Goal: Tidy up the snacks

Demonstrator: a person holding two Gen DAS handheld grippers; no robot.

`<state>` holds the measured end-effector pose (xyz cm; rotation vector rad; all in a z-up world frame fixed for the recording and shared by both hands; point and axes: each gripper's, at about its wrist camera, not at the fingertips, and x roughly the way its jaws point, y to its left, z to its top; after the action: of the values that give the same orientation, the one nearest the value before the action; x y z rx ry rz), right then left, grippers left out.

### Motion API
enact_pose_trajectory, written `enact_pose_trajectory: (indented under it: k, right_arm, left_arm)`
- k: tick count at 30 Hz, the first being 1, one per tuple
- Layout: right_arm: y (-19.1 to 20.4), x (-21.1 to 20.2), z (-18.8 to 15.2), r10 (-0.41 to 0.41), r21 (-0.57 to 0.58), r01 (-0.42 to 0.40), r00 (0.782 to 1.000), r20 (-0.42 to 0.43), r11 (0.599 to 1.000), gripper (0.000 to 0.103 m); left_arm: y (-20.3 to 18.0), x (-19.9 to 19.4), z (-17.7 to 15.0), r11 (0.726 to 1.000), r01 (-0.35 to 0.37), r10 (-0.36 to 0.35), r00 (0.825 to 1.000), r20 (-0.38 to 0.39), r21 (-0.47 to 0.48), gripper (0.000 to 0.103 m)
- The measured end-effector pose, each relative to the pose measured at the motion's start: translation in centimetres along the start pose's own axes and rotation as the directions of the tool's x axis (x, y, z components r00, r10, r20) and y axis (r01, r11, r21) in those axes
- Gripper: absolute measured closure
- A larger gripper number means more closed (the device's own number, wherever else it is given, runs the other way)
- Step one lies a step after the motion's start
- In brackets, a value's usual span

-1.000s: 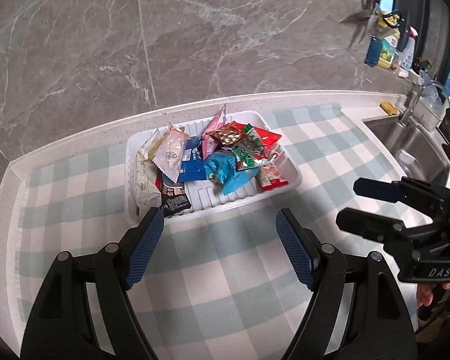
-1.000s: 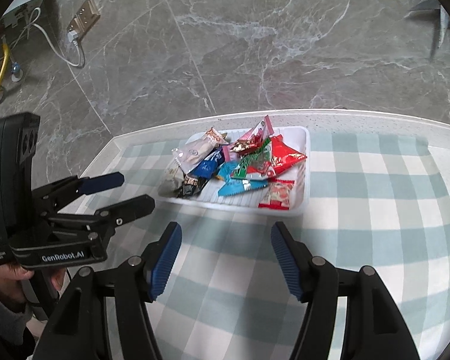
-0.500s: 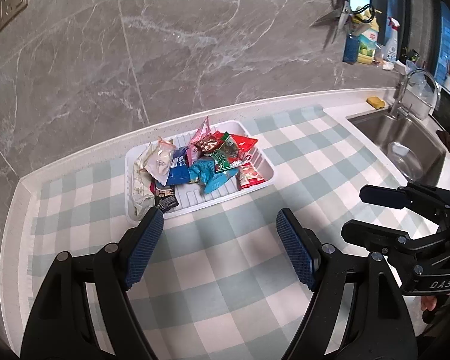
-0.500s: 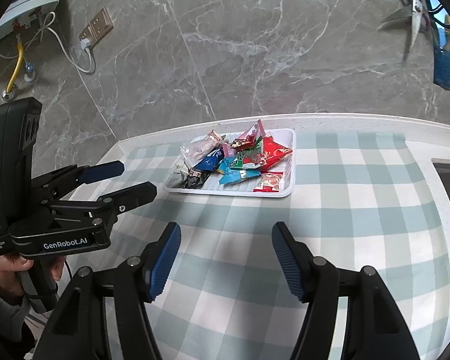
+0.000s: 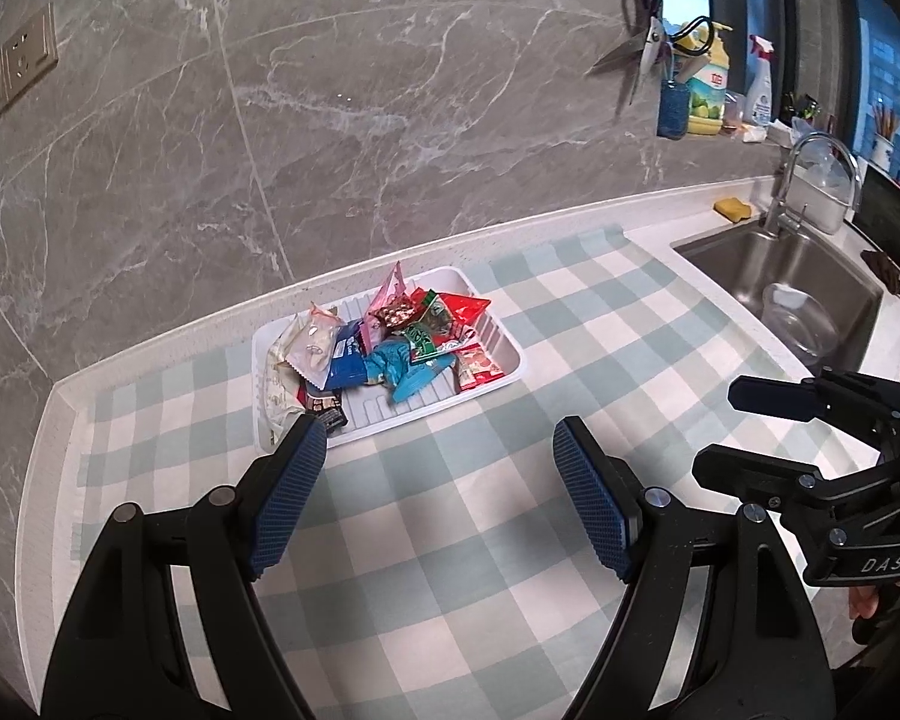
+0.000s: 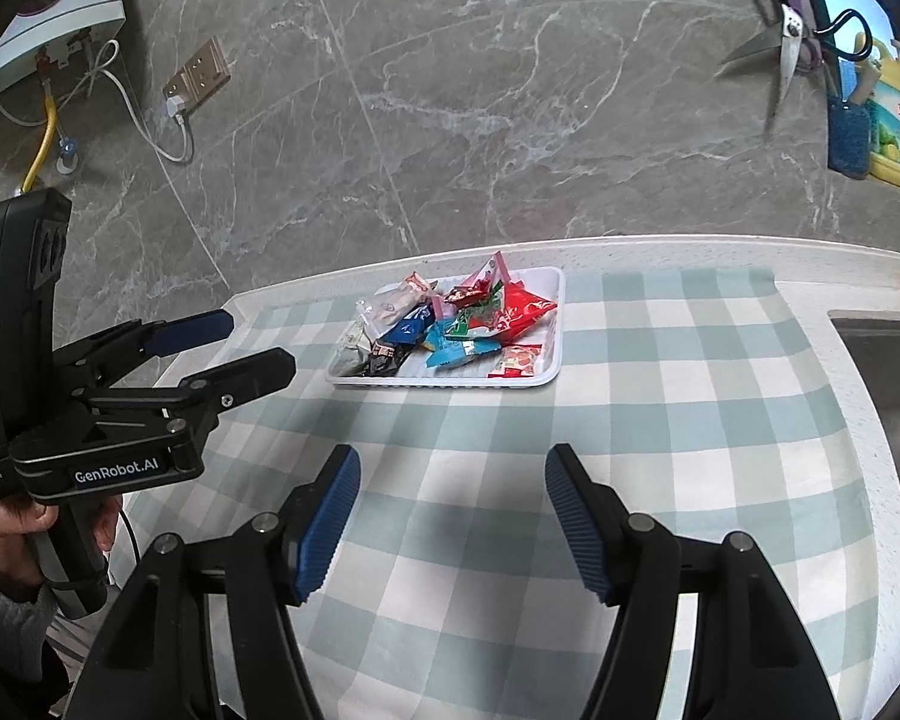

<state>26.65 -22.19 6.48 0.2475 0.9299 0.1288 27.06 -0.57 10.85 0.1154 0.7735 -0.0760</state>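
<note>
Two views: left wrist first, then right wrist.

Left wrist, tool: the left tool [image 5: 438, 480] is released, its blue pads spread wide with nothing between them, hanging above the checked cloth [image 5: 426, 540] that covers the worktop [image 5: 570, 219].
Left wrist, snacks: a loose heap of snack packets [image 5: 390, 342] lies in the white tray [image 5: 510, 354] near the back edge of the worktop, close under the marble wall [image 5: 390, 90].
Left wrist, relation: the tray sits ahead of the left tool and slightly toward its left finger, whose tip overlaps the tray's near corner in this view, though tool and tray look apart. The tray's long axis runs across the view, tilted up to the right.
Left wrist, surroundings: the right tool [image 5: 714, 426] shows at the right edge, also empty; beyond it the sink [image 5: 810, 276] with its tap.

Right wrist, tool: the right tool [image 6: 453, 510] is released too, pads parted and empty over bare cloth.
Right wrist, snacks: the same tray [image 6: 555, 324] lies straight ahead, up the view, between the lines of the two fingers, with open cloth between it and the fingertips.
Right wrist, other tool: the left tool [image 6: 258, 345] reaches in from the left, held by a hand [image 6: 24, 525], its tips near the tray's left end.
Right wrist, judgement: the left tool looks nearer the tray's left end, the right tool squarer to its long near side; either must travel forward and down to reach a packet.
</note>
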Motion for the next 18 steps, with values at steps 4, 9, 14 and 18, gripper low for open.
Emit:
enact_pose_trajectory:
  k: [4,9,14,18]
  right_arm:
    - [0.04,-0.54,-0.18,-0.006,-0.001,0.006,1.000,0.006,1.000,0.035]
    - [0.21,-0.86,-0.24,-0.007,-0.007,0.008,1.000,0.012,1.000,0.035]
    - [0.41,-1.04,-0.20,-0.009,-0.013,0.009,1.000,0.019,1.000,0.035]
    - [0.53,-1.07,-0.29,-0.007,-0.016,0.007,1.000,0.021,1.000,0.035]
  left_arm:
    - [-0.36,-0.48,-0.04,1.000,0.001,-0.001,1.000,0.006,0.010,0.025]
    - [-0.32,-0.75,-0.11,1.000,0.001,-0.001,1.000,0.012,0.016,0.025]
    - [-0.27,-1.05,-0.13,1.000,-0.003,0.002,1.000,0.017,0.019,0.025]
    - [-0.20,-1.09,-0.15,1.000,-0.004,0.003,1.000,0.017,0.021,0.025]
